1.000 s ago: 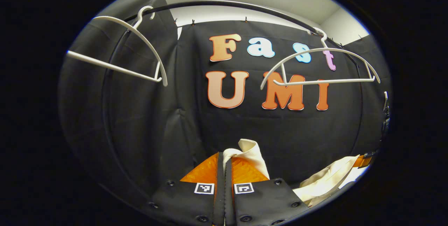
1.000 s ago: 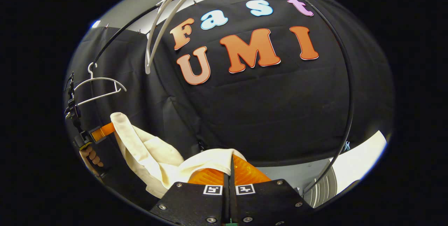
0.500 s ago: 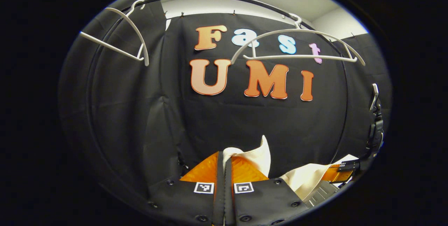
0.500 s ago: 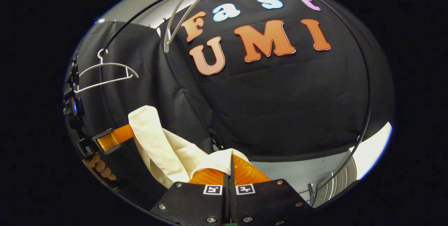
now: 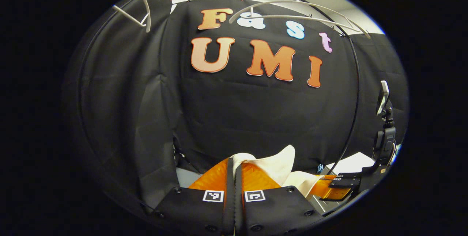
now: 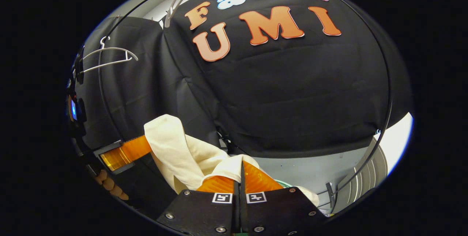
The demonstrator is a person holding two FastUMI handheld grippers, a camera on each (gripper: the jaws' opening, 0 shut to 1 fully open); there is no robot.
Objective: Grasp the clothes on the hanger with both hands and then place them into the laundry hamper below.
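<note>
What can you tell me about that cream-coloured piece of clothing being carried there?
The garment is a soft, cream-white woven fabric, plain and creased. It is off the hangers, which hang bare on the rail above. It sags between the two tools: the right hand-held gripper pinches one bunched edge between its closed fingers, and the left hand-held gripper pinches another, a fold standing up beside it. Its full shape is hidden.

Bare hangers (image 5: 299, 11) and the rail (image 5: 353, 82) stand overhead; below them, open room.
</note>
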